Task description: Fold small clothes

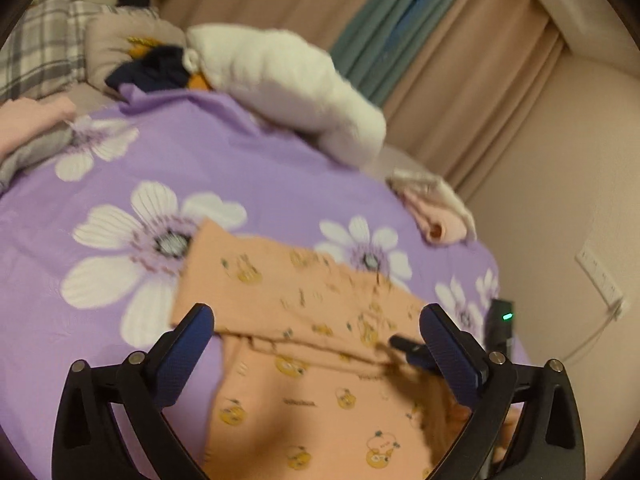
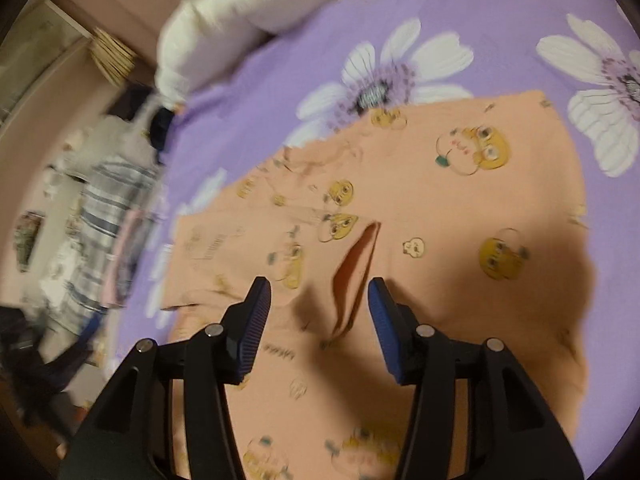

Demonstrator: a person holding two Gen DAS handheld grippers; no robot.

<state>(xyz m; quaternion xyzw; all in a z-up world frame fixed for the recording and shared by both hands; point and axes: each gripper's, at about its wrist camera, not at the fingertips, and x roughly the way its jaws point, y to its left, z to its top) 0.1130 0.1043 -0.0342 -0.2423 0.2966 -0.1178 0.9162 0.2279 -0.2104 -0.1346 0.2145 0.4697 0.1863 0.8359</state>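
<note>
A small orange garment printed with yellow cartoon faces lies on the purple flowered bedspread. A sleeve or upper part is folded across it. My left gripper is open just above the garment's folded edge, holding nothing. The tip of the other gripper shows by its right finger. In the right wrist view the same garment fills the middle, with a raised fold of cloth between the fingers. My right gripper is open over that fold, and whether it touches is unclear.
A white pillow or bundle lies at the bed's far side, with a pink folded garment near the edge. Plaid and dark clothes are piled far left. Curtains and a wall socket stand beyond.
</note>
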